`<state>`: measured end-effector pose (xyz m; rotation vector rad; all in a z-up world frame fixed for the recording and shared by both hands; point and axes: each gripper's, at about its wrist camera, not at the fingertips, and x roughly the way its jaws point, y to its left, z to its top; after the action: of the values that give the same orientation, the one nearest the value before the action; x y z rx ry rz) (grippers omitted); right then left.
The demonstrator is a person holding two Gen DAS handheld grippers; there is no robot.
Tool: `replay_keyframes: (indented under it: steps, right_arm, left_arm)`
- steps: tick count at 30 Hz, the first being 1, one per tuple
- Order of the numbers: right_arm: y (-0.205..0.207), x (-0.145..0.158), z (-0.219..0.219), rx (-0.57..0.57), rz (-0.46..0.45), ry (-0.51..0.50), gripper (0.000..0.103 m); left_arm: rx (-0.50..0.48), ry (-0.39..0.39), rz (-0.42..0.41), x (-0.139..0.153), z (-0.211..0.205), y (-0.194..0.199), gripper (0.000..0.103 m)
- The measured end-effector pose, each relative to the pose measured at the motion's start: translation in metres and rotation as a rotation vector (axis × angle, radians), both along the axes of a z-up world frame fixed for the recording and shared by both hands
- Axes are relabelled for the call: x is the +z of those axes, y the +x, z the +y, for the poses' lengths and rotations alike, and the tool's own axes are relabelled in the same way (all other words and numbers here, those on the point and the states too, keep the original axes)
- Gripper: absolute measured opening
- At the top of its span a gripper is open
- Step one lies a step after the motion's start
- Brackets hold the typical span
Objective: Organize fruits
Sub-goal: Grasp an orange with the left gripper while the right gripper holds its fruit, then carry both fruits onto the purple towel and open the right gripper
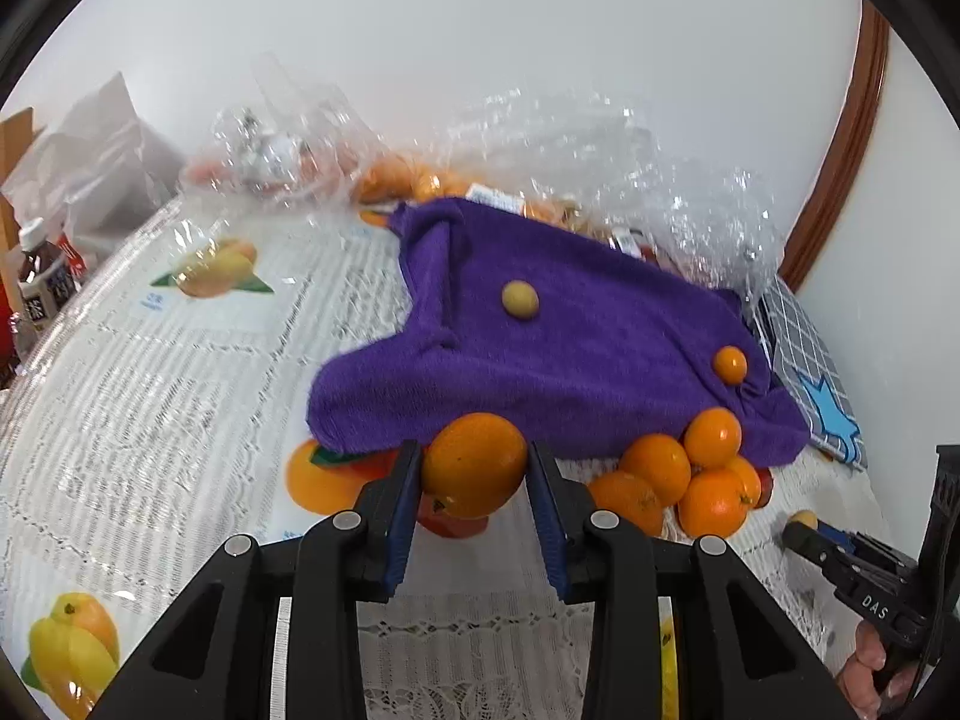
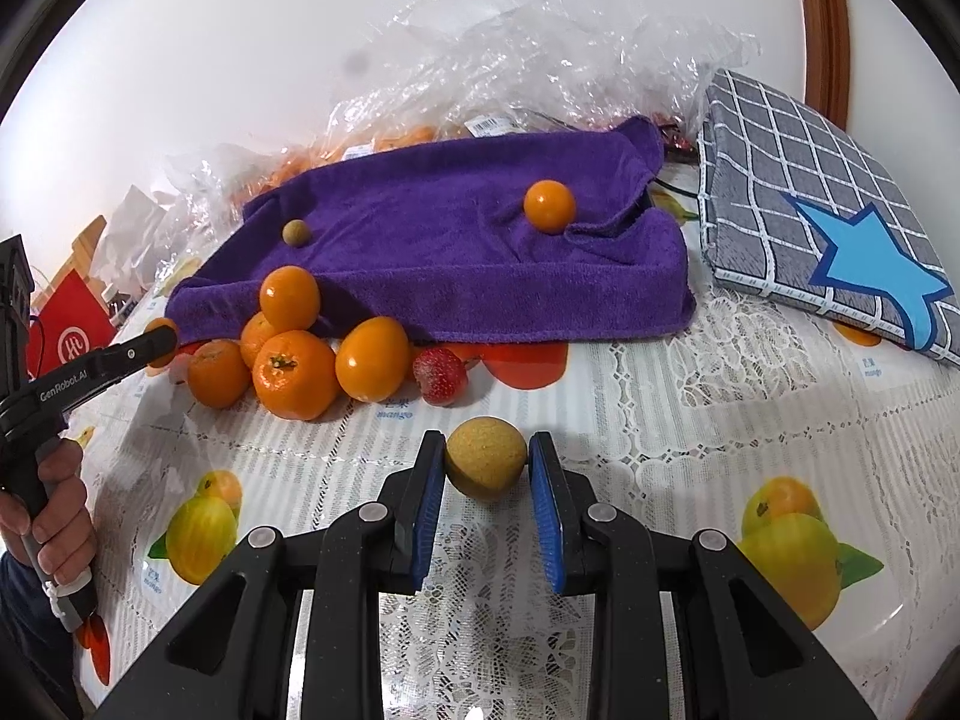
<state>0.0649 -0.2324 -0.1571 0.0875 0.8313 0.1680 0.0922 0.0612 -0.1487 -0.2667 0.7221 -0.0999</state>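
The left gripper [image 1: 474,468] jaws are clamping an orange [image 1: 475,463]; the right gripper [image 2: 486,467] jaws are clamping a small tan fruit [image 2: 486,465] beside the purple towel [image 2: 432,252].

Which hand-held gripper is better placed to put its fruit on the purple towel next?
Probably left. The left hand-held gripper holds its orange right at the purple towel edge. The right hand-held gripper, gripping a small tan fruit, sits farther back.
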Motion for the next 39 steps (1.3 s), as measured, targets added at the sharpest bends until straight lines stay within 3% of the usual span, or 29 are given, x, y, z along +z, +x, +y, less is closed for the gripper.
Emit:
replay_keyframes:
  steps: [15,20,23,29,35,39]
  right_arm:
    - [0.0,0.012,-0.007,-0.013,-0.021,0.042,0.028]
    - [0.011,0.044,-0.01,-0.021,-0.093,0.034,0.028]
    - [0.023,0.062,-0.01,-0.021,-0.141,0.017,0.028]
    - [0.061,0.08,-0.015,-0.032,-0.175,0.048,0.028]
    - [0.093,0.075,-0.017,-0.028,-0.162,0.081,0.028]
    - [0.104,0.05,-0.019,-0.034,-0.116,0.094,0.028]
  left_arm:
    - [0.009,0.041,-0.07,0.014,-0.002,-0.006,0.033]
    - [0.01,0.032,-0.079,0.026,0.0,-0.001,0.033]
    - [0.029,0.082,-0.121,0.041,-0.003,0.007,0.033]
    - [0.054,0.091,-0.143,0.058,-0.01,0.039,0.033]
    - [0.047,0.088,-0.125,0.049,-0.023,0.074,0.033]
    - [0.034,0.055,-0.095,0.032,-0.026,0.088,0.033]
